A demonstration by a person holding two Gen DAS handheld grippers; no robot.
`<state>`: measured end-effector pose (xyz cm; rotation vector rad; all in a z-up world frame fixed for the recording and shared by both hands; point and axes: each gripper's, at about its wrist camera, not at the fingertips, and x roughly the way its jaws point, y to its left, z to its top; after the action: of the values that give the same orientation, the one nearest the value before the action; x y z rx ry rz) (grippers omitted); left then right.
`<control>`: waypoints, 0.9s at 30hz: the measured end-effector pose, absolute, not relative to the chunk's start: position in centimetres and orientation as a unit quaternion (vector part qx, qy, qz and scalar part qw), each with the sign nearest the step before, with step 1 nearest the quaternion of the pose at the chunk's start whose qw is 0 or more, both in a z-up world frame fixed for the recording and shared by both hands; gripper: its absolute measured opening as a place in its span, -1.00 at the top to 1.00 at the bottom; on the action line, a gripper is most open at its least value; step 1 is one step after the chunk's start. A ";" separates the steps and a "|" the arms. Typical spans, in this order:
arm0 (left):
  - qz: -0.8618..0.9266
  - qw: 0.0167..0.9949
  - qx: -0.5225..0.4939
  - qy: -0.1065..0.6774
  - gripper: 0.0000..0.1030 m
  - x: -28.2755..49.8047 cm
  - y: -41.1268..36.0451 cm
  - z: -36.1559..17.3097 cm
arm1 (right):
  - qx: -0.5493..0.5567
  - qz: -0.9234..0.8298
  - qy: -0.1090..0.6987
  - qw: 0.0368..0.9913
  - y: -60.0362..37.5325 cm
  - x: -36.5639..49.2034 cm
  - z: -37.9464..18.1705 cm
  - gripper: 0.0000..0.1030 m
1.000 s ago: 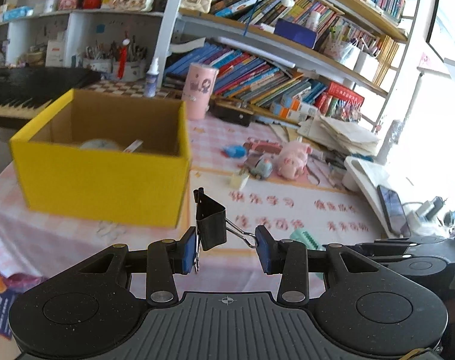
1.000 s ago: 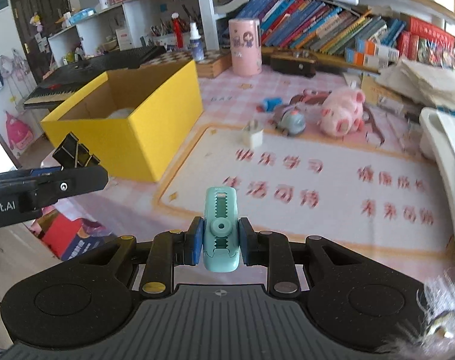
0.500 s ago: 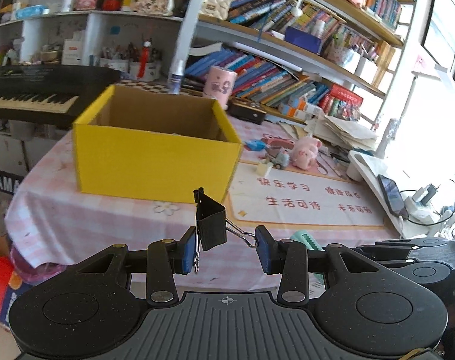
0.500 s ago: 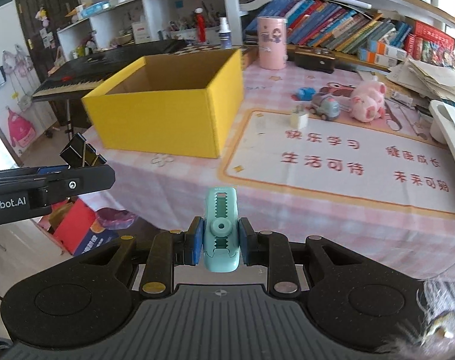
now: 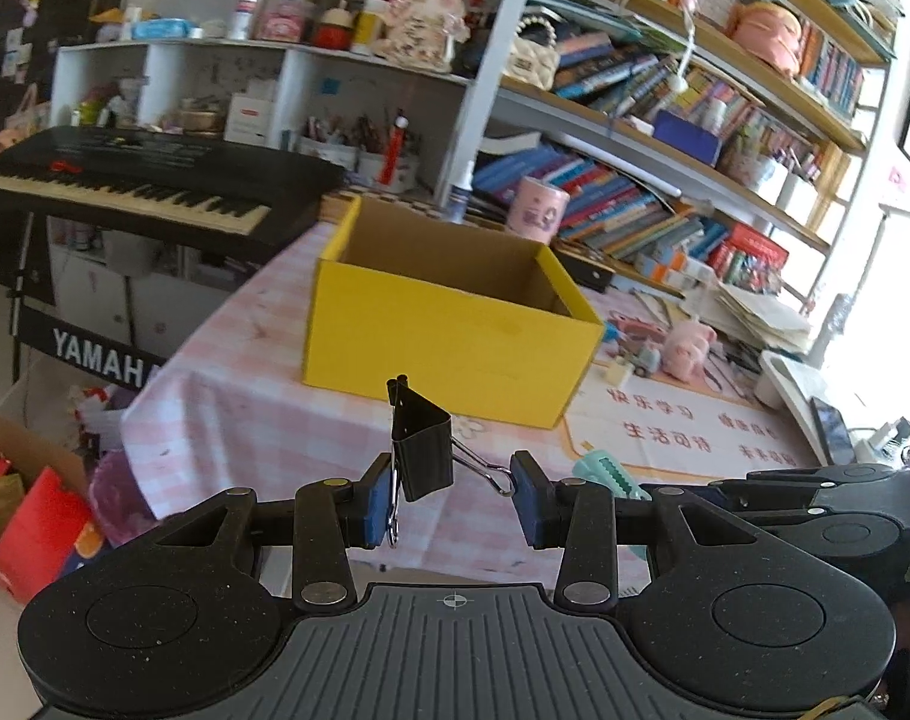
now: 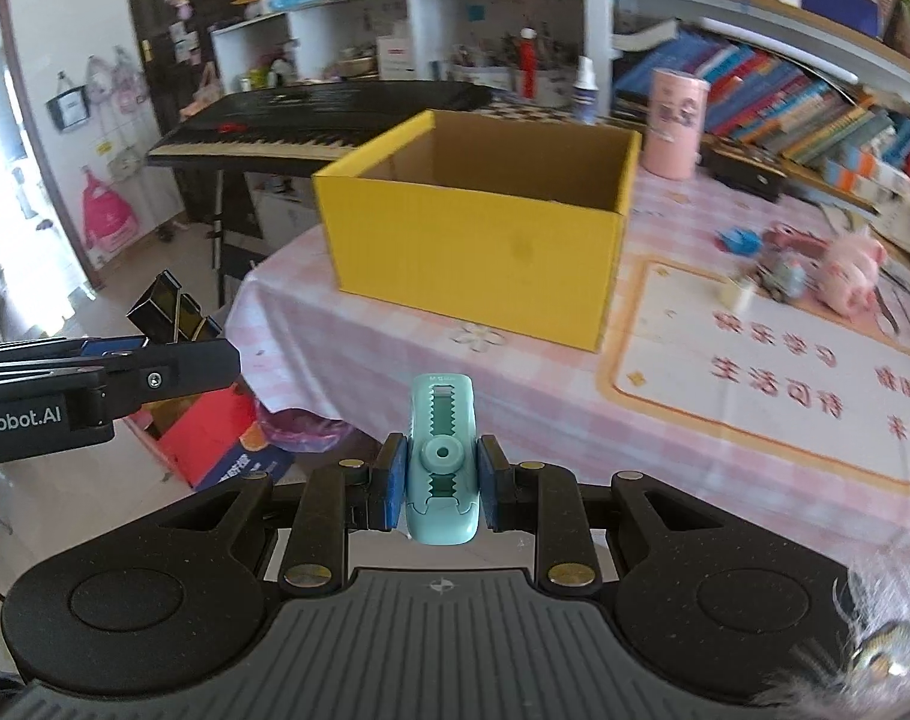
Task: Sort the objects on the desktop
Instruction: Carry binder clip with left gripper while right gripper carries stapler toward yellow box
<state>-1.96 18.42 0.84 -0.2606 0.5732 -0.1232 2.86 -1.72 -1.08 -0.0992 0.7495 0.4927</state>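
Left claw pinches a binder clip; right claw pinches a teal dispenser, toothed only right-view.

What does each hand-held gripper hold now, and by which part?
The left hand-held gripper holds a black binder clip by its wire handles. The right hand-held gripper holds a teal correction tape by its two sides.
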 end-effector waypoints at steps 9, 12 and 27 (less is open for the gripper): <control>-0.052 0.951 -0.132 0.273 0.23 -1.3 19.5 1.0 | -0.062 0.258 0.357 0.895 1.0 4.3 -0.5 0.56; -0.051 0.950 -0.134 0.276 0.23 -0.8 19.5 0.8 | -0.065 0.261 0.361 0.893 1.2 4.8 -0.6 0.56; -0.043 0.957 -0.118 0.263 0.23 6.4 18.5 2.2 | -0.055 0.269 0.349 0.896 0.5 11.4 0.1 0.56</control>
<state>6.44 18.50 2.24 -0.2387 0.5336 -0.0867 11.39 0.50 0.09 -0.1140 0.7231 0.5566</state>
